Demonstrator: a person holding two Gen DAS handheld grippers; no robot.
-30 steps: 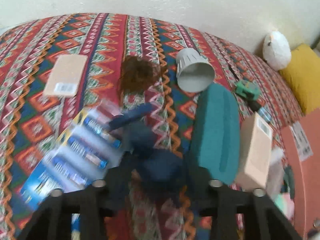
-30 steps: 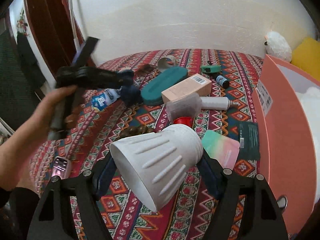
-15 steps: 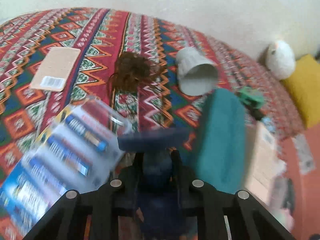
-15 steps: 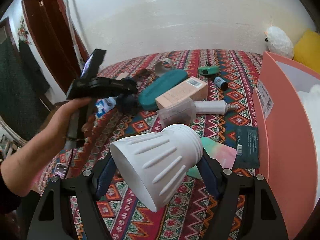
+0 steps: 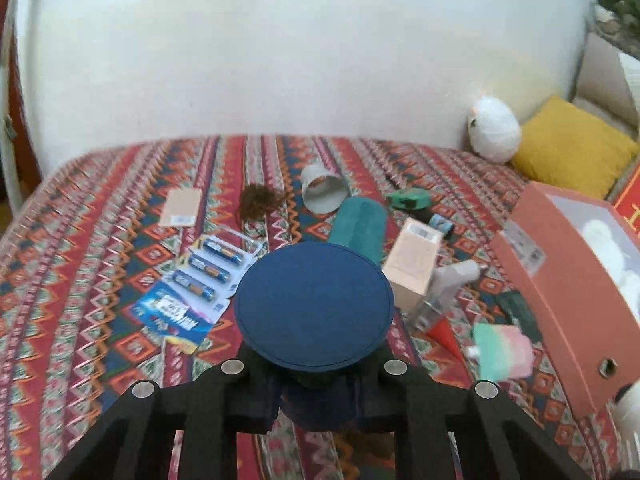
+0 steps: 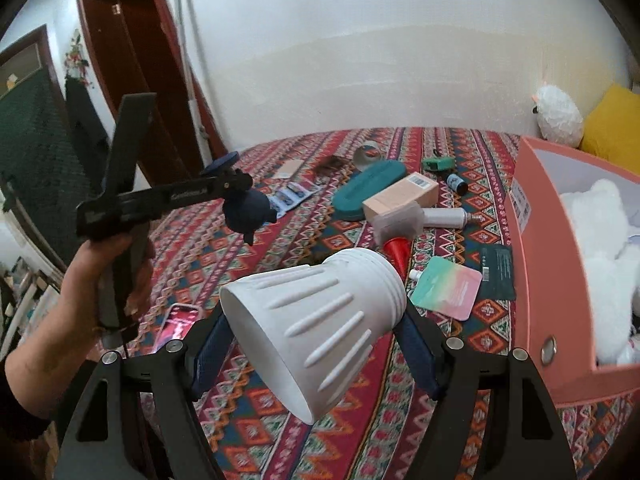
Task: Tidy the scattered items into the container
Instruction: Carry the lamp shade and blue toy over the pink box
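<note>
Navy blue fills the middle of the left wrist view: the left gripper [image 5: 316, 376] is pinched on a dark blue round-topped object [image 5: 314, 308], now lifted clear of the patterned bedspread [image 5: 80, 280], where a second ago it lay low beside the battery pack [image 5: 200, 276]. That pack now sits ahead and to the left of the gripper, the teal case [image 5: 358, 226] just beyond it. In the right wrist view, the right gripper [image 6: 316, 344] stays clamped on the white ribbed cup [image 6: 316, 328], as before. The salmon container [image 6: 548, 280] stands to its right, holding something white and fluffy. A hand [image 6: 120, 272] grips the left tool's handle.
</note>
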